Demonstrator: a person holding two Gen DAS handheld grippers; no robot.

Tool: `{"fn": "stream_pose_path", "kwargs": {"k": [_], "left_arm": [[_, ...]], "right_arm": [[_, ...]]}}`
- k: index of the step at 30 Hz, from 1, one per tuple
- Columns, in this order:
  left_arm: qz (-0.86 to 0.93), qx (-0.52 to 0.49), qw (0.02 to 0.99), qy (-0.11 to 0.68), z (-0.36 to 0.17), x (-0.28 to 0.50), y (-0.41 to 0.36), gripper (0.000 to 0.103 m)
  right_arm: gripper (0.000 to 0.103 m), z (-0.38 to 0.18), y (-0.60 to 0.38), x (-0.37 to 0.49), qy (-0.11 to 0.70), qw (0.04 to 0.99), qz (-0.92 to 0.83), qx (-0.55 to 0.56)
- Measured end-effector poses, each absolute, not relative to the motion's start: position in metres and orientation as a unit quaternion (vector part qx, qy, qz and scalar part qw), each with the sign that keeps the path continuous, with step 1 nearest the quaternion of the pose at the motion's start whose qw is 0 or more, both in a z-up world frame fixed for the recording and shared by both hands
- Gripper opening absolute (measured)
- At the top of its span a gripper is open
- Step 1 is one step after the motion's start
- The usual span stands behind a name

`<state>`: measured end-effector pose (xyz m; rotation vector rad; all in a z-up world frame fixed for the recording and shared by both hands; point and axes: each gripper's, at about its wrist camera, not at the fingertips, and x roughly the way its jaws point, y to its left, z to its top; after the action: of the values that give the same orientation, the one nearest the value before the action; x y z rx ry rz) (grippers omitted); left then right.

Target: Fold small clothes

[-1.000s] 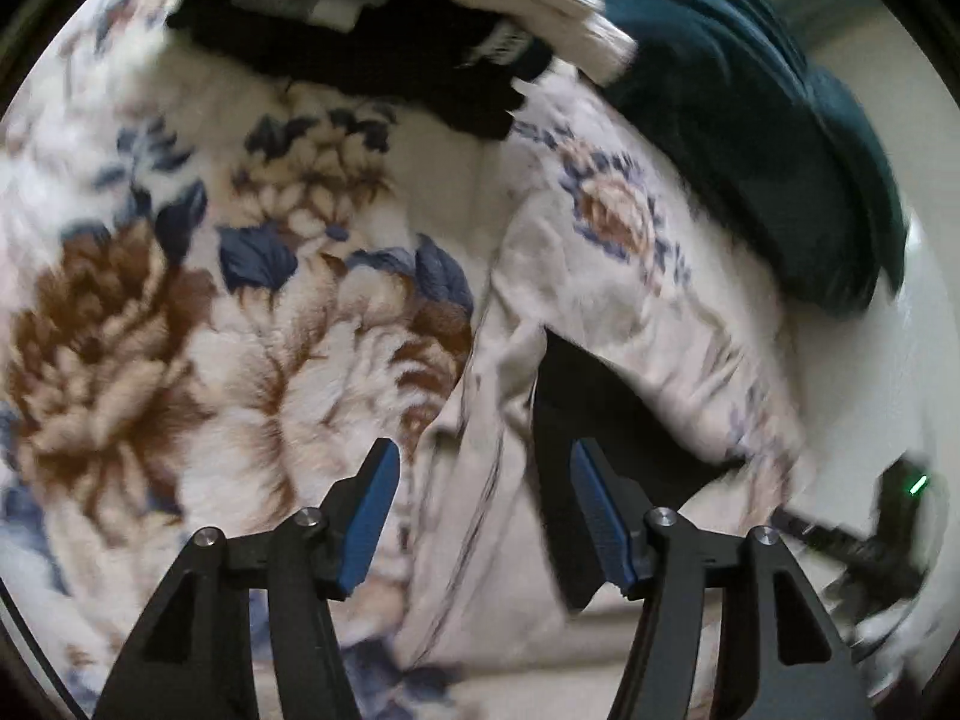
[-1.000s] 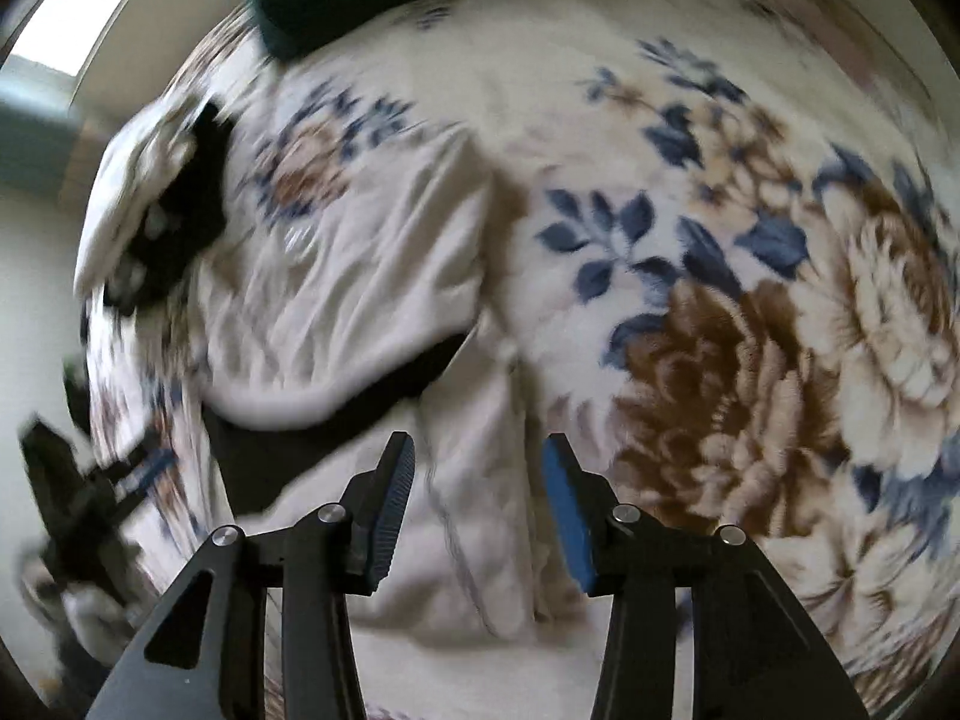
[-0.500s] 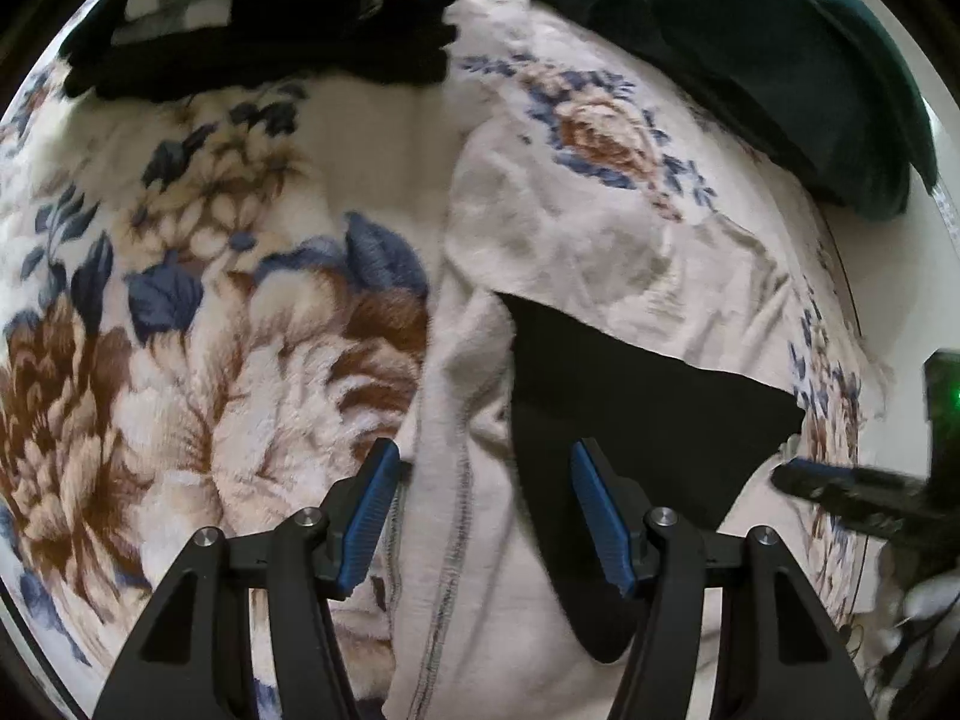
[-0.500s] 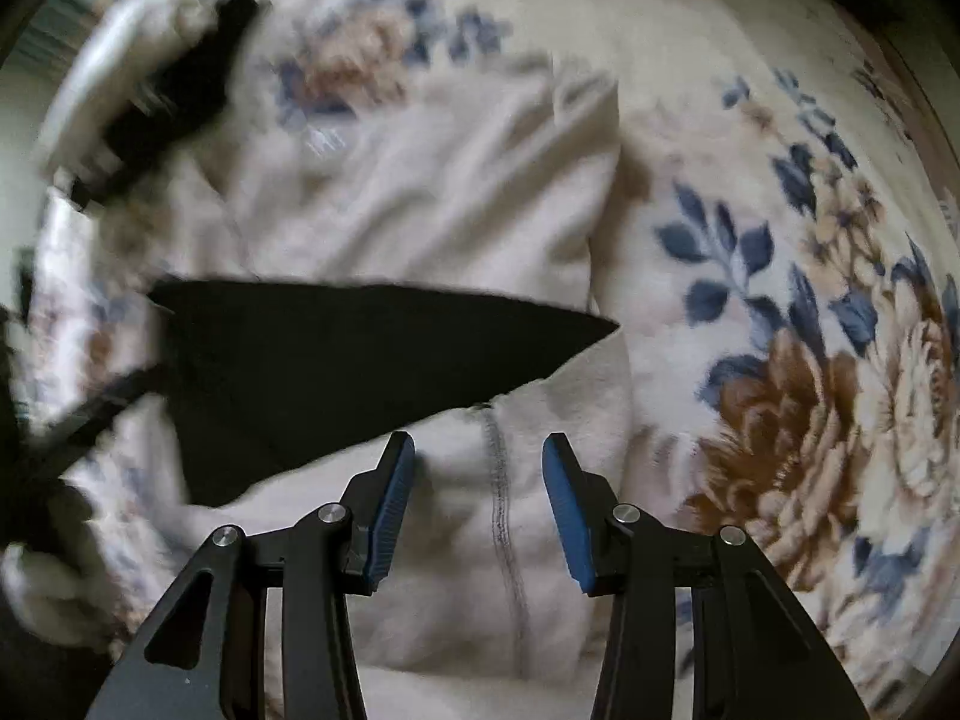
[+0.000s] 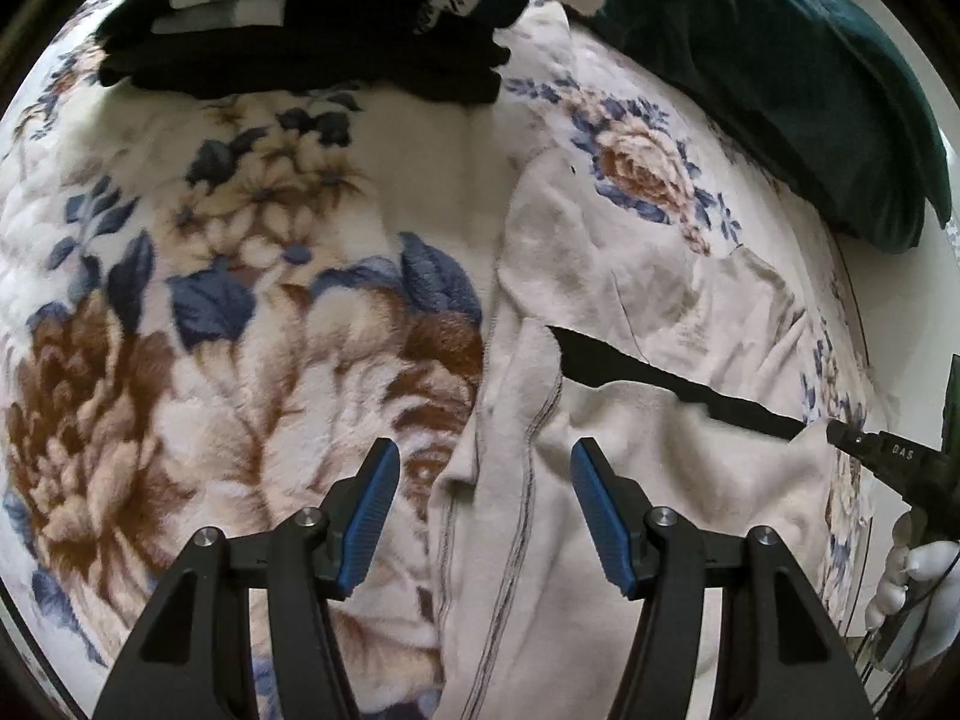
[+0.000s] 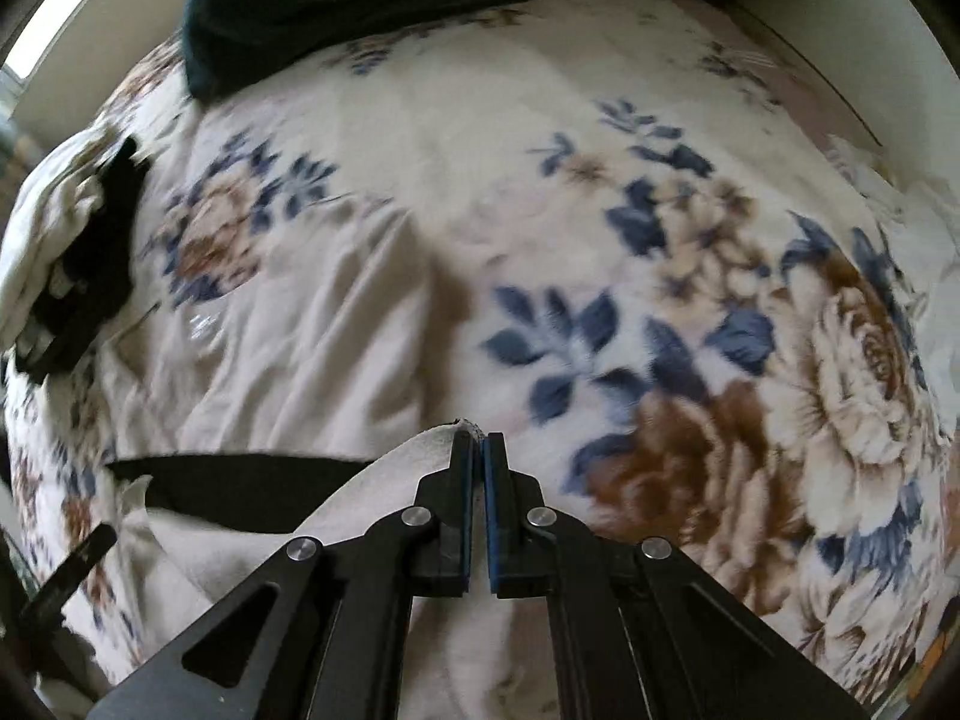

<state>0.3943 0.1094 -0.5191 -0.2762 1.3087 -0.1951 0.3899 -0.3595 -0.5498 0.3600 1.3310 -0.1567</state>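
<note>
The right gripper (image 6: 482, 441) has just snapped its jaws shut on the cream garment's (image 5: 648, 468) edge. The left gripper (image 5: 480, 495) hangs half open over it, holding nothing (flowery blanket (image 5: 252, 312) underneath).

Floral blanket (image 5: 252, 324) — beige garment (image 5: 648, 480), black stack (image 5: 336, 48), teal pillow (image 5: 792, 78) atop.

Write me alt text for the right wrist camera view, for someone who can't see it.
The right gripper is pinched shut on the edge of a beige garment that lies on a floral blanket. A dark gap shows under the lifted fabric, and a dark green pillow lies at the far end.
</note>
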Motion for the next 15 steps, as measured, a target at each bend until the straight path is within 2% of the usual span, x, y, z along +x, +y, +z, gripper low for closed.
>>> {"fn": "stream_pose_path", "kwargs": {"k": [7,8,9,10,11,12,15], "left_arm": [[-0.111,-0.098,0.775,0.615,-0.533,0.413,0.088,0.057],[-0.111,-0.089,0.775,0.616,-0.537,0.415,0.086,0.053],[-0.113,-0.089,0.776,0.614,-0.540,0.416,0.085,0.031],[-0.117,-0.093,0.774,0.615,-0.542,0.417,0.086,0.021],[-0.116,-0.090,0.774,0.616,-0.543,0.417,0.086,0.018],[-0.116,-0.088,0.777,0.613,-0.542,0.417,0.086,0.016],[-0.121,-0.098,0.779,0.607,-0.536,0.414,0.089,0.015]], "right_arm": [[0.004,-0.554,-0.369,0.390,0.619,0.758,-0.067,0.197],[0.005,-0.556,-0.368,0.390,0.627,0.750,-0.047,0.208],[0.009,-0.558,-0.369,0.391,0.640,0.735,-0.028,0.223],[0.022,-0.558,-0.370,0.389,0.644,0.728,-0.018,0.235],[0.032,-0.556,-0.374,0.386,0.642,0.722,-0.003,0.258],[0.048,-0.554,-0.378,0.382,0.638,0.721,0.002,0.271],[0.050,-0.549,-0.394,0.361,0.641,0.711,-0.009,0.288]]}}
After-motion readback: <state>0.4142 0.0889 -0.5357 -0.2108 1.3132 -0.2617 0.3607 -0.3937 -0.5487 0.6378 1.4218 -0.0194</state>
